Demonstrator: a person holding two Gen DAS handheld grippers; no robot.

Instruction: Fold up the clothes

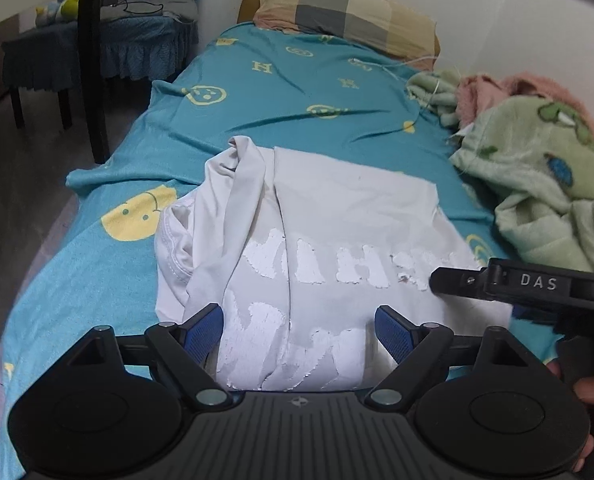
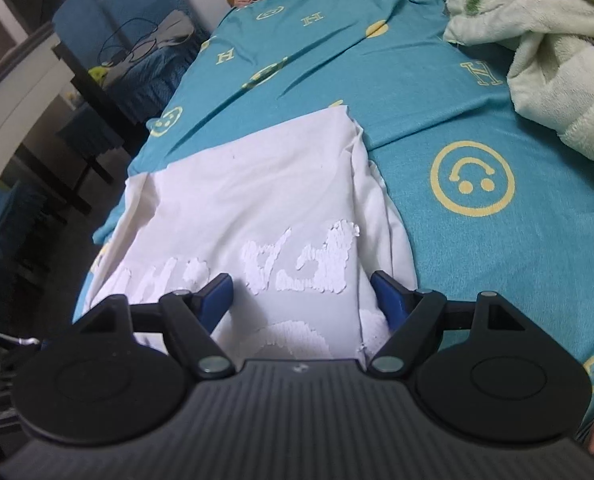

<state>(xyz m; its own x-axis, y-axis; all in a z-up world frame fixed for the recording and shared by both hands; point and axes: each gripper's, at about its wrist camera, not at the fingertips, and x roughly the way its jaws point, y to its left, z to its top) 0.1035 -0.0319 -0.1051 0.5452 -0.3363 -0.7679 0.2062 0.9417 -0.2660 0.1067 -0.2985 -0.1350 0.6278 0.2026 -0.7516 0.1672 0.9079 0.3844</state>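
Note:
A white T-shirt with cracked white lettering lies on the teal bed sheet, its left side bunched and folded inward. My left gripper is open just above the shirt's near edge, fingers apart over the print. My right gripper is open over the shirt near its right edge. In the left wrist view the right gripper shows from the side at the shirt's right edge.
A green fleece blanket is piled on the bed's right side, also in the right wrist view. A checked pillow lies at the head. Blue-covered chairs and a dark table leg stand left of the bed.

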